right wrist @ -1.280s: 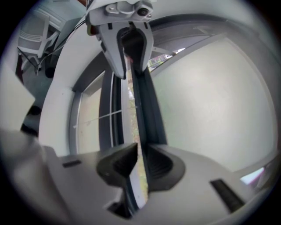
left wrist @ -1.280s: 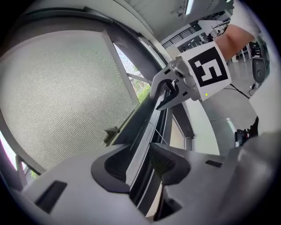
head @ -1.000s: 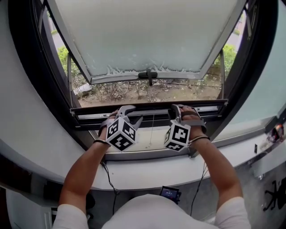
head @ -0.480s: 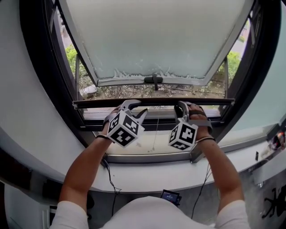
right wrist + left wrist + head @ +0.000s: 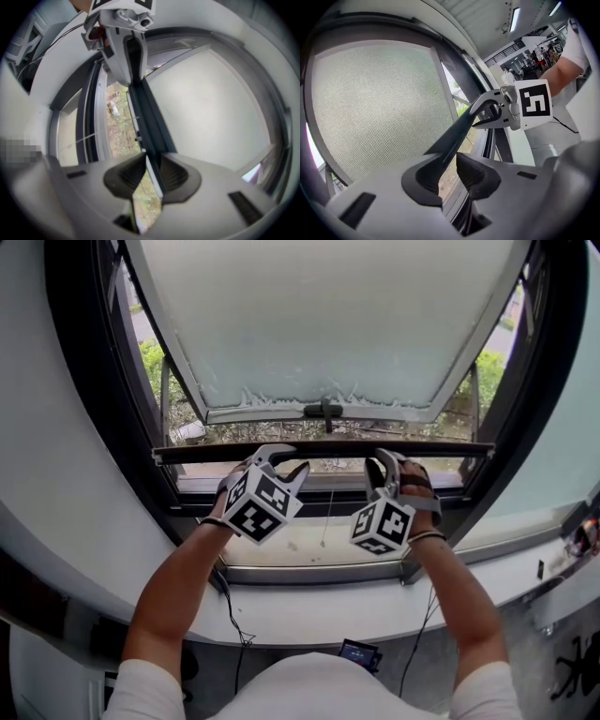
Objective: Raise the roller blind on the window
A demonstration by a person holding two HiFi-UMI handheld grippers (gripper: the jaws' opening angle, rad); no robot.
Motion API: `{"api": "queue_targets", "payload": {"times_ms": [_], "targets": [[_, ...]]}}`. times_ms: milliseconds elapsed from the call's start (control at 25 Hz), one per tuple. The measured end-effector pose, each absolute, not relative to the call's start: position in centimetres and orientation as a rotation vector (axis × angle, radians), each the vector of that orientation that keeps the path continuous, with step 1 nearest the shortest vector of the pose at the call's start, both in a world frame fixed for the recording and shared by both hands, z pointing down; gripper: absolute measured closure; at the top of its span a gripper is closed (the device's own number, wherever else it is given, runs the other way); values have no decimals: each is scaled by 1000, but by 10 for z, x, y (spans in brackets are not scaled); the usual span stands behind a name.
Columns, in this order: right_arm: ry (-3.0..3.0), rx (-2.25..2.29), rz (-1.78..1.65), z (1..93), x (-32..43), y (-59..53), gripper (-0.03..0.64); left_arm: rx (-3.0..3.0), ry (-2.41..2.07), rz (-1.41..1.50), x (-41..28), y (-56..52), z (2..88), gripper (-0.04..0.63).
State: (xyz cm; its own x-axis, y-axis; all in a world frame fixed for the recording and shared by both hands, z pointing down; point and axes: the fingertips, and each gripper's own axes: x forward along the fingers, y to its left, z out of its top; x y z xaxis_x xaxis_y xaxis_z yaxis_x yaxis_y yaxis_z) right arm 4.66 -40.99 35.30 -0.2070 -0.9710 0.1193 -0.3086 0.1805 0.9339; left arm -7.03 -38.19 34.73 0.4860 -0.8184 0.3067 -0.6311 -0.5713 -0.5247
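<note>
Blind's bottom rail (image 5: 323,452): a dark, slim bar lying level across the opening, above the window sill (image 5: 314,549) and apart from it.
Blind fabric (image 5: 370,117): fine mesh running up from the rail, away from the sill.
Left claw (image 5: 286,461): above the sill's left half; jaws closing with the rail between them, one pad against it, daylight showing at the other.
Right claw (image 5: 382,463): above the sill's right half; clamped on the rail's thin edge.
Handling, as I judge it: the rail looks stiff and light and the mesh limp, so lift by the rail only.
Hold: two grips spaced along the rail and raised evenly away from the sill, so it does not tilt.
Risk: the smooth, narrow edge could slip from a loose pinch.
</note>
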Motion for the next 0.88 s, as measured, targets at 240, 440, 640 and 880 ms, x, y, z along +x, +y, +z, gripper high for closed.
{"api": "queue_targets", "payload": {"times_ms": [240,440,640,880], "targets": [[-1819,1434,-1085,330,46,-384,525,-2374,1243,-732,-72,-384,326,494],[-1924,1463,-1023,342,44,-359,525,-2367,1245,-693,-73,-382,299,494],[-2000,1433,-918,368,41,-342,525,-2399,1250,-656,-73,-380,284,494],[-2039,1430,-823,389,45,-335,525,-2415,1260,-623,-74,-380,279,494]]}}
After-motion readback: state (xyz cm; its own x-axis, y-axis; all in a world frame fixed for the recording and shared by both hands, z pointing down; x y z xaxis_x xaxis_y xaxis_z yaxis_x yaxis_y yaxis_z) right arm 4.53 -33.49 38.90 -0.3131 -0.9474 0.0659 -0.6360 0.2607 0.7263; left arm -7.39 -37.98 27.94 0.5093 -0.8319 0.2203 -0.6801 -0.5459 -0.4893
